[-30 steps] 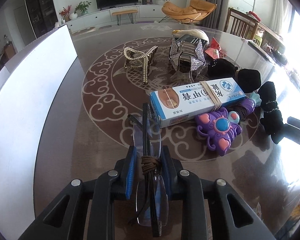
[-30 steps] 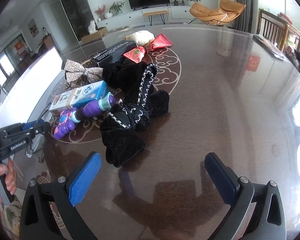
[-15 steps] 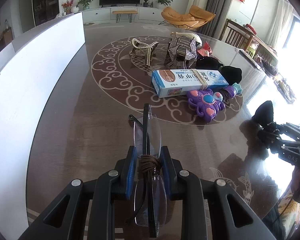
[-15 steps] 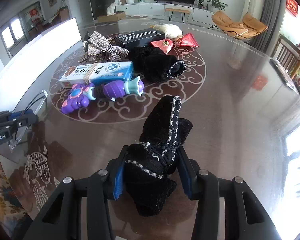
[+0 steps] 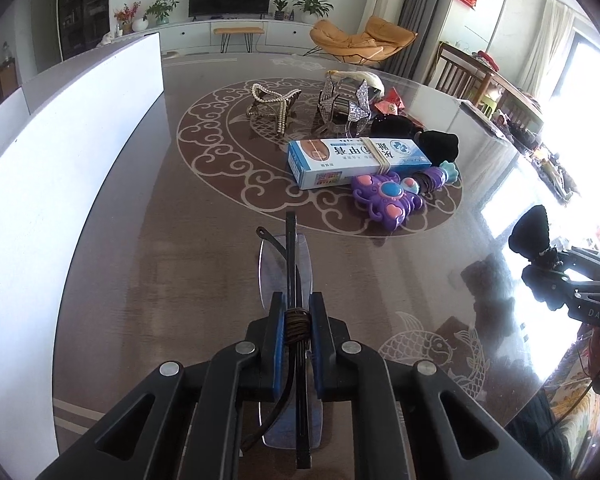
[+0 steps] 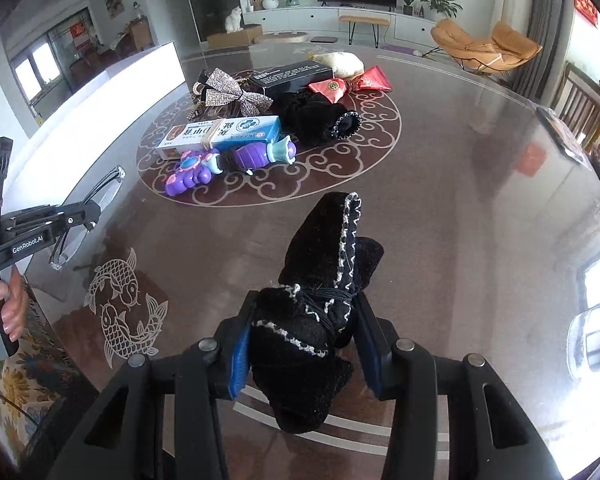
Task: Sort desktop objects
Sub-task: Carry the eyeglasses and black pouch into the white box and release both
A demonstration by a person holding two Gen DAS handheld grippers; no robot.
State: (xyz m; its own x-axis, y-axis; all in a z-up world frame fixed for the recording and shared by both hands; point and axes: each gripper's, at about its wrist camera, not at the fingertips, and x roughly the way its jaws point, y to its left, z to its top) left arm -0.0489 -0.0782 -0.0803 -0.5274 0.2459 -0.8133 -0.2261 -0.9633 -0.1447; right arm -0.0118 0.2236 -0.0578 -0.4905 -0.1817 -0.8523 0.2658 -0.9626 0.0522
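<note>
Glossy brown table [image 5: 148, 264], living room

"genrobot.ai" on left hand-held gripper [image 6: 70, 222].

Left wrist view: close behind left gripper [image 5: 294, 344], facing down across desk [image 5: 172, 240].
Right wrist view: likewise, right gripper [image 6: 304, 344].
Shared: blue box [image 5: 356, 156].

Open ground: we find bare table [image 5: 148, 264] between us and the central pile, and more to the right [image 6: 480, 184] of it. Obstacles: we list a white board [image 5: 60, 152] walling the left edge; a boxed tube [image 5: 356, 158], purple toy [image 5: 388, 194], black cloth [image 6: 316, 120], glittery bows [image 5: 344, 100], dark box [image 6: 290, 76] and red packets [image 6: 352, 84] crowding the middle.
</note>
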